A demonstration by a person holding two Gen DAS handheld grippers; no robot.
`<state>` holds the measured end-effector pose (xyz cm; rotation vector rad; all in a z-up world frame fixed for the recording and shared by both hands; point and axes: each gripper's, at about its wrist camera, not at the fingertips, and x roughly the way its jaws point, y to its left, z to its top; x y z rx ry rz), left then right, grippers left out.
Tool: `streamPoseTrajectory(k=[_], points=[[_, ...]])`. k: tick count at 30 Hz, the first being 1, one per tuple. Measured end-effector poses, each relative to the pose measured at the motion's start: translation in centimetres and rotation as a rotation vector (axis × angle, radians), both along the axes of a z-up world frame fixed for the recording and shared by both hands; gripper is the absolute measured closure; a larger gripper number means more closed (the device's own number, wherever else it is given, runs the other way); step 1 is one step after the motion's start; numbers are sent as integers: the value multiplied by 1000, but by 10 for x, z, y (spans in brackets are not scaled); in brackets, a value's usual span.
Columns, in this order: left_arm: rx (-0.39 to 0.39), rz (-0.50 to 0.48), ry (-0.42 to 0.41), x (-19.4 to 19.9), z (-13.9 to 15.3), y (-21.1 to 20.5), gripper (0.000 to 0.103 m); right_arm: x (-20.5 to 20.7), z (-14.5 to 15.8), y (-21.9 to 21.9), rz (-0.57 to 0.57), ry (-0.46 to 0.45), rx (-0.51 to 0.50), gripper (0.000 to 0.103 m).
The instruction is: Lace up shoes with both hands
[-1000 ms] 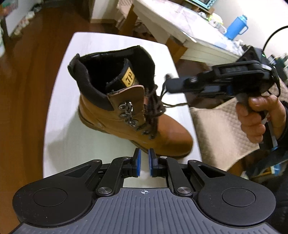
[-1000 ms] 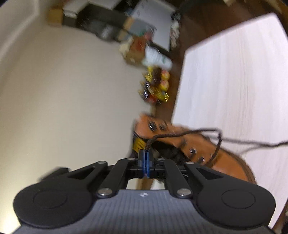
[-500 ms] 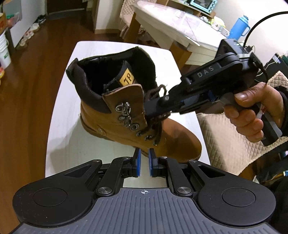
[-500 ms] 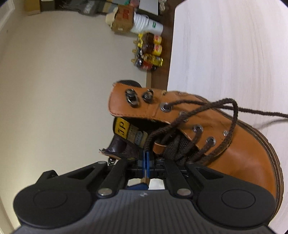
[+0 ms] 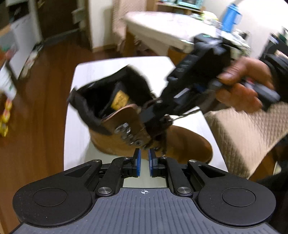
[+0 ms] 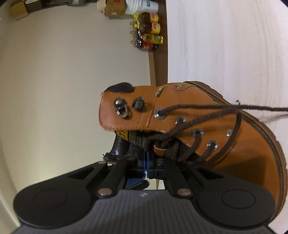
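A tan leather lace-up boot (image 5: 180,144) stands mid-tabletop on the white table (image 5: 79,129), the right gripper (image 6: 148,158) clamped on its dark brown lace (image 6: 198,108), the left gripper (image 5: 144,158) narrowly apart, empty.

Home living/dining room: wood floor (image 5: 36,100), covered dining table (image 5: 162,27) with blue bottle (image 5: 231,13) beyond left claw (image 5: 144,158); quilted chair cushion (image 5: 248,136) to its right.

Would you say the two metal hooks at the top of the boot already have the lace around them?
No, in the right wrist view the hooks are bare; the lace only runs through the eyelets below them.
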<state>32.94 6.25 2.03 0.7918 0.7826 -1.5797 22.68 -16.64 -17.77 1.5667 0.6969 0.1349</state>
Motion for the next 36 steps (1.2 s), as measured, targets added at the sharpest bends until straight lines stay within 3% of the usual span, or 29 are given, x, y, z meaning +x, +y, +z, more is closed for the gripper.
streamPoseTrajectory(k=[6,11,17,27,31,34,36], points=[[51,-7,-22,-3,-11,-2,95,13,-13,-14,71,-1,49,100],[70,22,-13,-2,-18,-4,95,8,-6,-10,122,-2,79,100],[42,83,-34,4,-15,-2,95,27,-12,-1,190,20,75,100],[35,87,-65,2,-17,-16,95,33,-12,0,213,21,67,100],[38,114,-37,6,-17,-14,101,29,-10,0,199,15,58,97],[100,147,-48,8,-18,10,101,7,8,1,161,-6,-5,92],[206,171,-65,12,-26,33,101,-18,24,3,137,-30,-66,89]])
